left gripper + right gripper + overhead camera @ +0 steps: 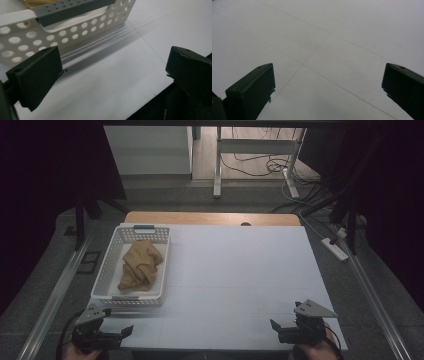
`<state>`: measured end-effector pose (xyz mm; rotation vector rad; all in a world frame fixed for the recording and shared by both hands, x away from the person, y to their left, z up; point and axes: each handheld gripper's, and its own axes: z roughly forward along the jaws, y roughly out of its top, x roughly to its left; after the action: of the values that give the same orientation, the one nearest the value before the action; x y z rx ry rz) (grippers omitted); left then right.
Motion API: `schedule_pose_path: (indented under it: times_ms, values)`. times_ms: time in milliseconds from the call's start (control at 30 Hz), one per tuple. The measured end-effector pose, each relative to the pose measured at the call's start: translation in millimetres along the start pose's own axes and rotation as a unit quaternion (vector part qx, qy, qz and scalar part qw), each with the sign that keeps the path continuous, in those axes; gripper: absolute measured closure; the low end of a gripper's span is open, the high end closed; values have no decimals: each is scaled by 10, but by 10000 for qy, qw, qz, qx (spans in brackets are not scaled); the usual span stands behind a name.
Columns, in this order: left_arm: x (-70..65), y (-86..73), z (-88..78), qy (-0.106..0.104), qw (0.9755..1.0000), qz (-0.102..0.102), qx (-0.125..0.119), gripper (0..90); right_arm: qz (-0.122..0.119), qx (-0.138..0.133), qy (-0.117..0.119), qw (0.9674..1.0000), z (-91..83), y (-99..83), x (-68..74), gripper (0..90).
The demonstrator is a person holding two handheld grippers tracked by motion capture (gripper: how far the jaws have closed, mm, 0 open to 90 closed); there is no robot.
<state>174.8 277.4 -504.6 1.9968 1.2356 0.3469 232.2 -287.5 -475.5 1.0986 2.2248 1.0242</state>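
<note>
The cloth (141, 265), a crumpled tan piece, lay inside the white perforated basket (104, 270) on the left part of the table (240, 270). It was bunched toward the basket's middle and far end, and a corner of it showed over the basket's wall (75, 27) in the left gripper view. The basket stood upright on the white table top, its grey handle (72, 8) running along the near rim.

The left gripper (127, 330) hovered at the table's near left corner, just beside the basket's near end but apart from it. Its jaws stood wide apart with nothing between them, only bare table.

The right gripper (274, 325) was at the near right corner, well apart from the basket and the cloth. Its jaws were likewise spread wide and held nothing; faint grid lines on the table top showed between them in the right gripper view.

A hand (315, 351) held the right gripper from the bottom edge of the high view.
</note>
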Motion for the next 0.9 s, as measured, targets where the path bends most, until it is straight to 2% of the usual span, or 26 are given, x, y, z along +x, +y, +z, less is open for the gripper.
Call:
schedule_pose_path:
  times_ms: [133,300,533,900]
  values:
    - [5,2,9,-67,10000,0,27,8,30,8,71,10000,4,0,-7,0]
    - [-3,11,26,-137,9998,84,117,8,-72,41,110,9999,8,2,10,0]
    - [13,14,29,-212,9997,43,144,7,-100,63,111,9999,11,2,14,0]
    - [9,28,45,-221,9995,65,227,0,-139,83,117,9998,16,3,24,0]
